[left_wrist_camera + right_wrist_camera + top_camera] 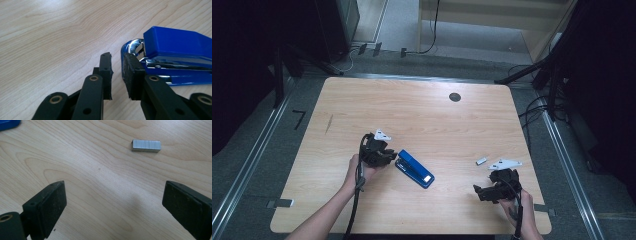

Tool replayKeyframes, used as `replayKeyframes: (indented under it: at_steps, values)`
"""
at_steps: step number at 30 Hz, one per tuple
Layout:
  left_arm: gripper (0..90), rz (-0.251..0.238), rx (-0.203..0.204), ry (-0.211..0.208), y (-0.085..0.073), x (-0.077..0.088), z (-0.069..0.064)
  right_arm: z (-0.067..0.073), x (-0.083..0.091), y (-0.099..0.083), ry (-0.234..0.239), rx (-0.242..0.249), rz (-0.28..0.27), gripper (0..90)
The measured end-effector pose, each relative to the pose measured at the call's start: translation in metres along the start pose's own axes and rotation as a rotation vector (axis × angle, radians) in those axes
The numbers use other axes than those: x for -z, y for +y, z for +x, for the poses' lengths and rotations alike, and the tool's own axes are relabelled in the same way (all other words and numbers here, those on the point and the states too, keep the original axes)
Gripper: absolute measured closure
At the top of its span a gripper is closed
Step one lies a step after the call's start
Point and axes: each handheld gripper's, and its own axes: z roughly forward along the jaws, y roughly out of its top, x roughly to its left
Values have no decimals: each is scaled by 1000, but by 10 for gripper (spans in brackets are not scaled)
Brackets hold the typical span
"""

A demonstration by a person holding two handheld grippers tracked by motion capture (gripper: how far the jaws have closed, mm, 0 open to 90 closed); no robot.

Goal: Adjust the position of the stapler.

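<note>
A blue stapler (414, 169) lies on the wooden table (422, 115), left of centre near the front. My left gripper (393, 159) sits at its rear hinge end, jaws shut with a thin gap and nothing between them. In the left gripper view the stapler (175, 50) lies just right of the left gripper (117, 58), its chrome hinge beside the right pad; whether they touch is unclear. My right gripper (477, 192) rests at the front right, open. In the right gripper view a small strip of staples (146, 145) lies beyond the right gripper (113, 195).
The strip of staples (481, 161) lies on the table just behind the right gripper. A round cable hole (455, 97) sits near the table's far edge. A corner of the stapler (7, 123) shows at the top left of the right gripper view.
</note>
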Motion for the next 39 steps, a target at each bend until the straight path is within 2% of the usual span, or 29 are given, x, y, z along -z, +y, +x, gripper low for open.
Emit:
replayKeyframes:
  at_steps: [4,5,11,13,15,18,23,26,32,39]
  values:
    - [823,6,-20,-20,-1,8,-5,3,-1,2,2,7,0,83]
    - [826,12,-28,-25,-2,10,-8,5,-1,3,6,9,1,120]
    - [831,13,-34,-33,-1,11,-14,15,-5,10,24,17,-13,163]
    - [831,15,-33,-35,-1,10,-16,20,-8,15,19,24,-20,237]
    - [831,23,-36,-36,0,7,-18,26,-12,20,36,38,-24,311]
    - [831,30,-37,-43,0,5,-20,38,-20,29,54,62,-31,560]
    - [829,32,-25,-51,-1,2,-22,52,-27,42,103,75,-74,770]
    - [830,38,-25,-46,-1,1,-24,64,-33,50,130,103,-93,858]
    - [831,40,-21,-39,-1,-1,-26,84,-44,67,158,154,-116,896]
    - [830,46,-19,-42,-1,-4,-27,103,-62,78,175,200,-105,892]
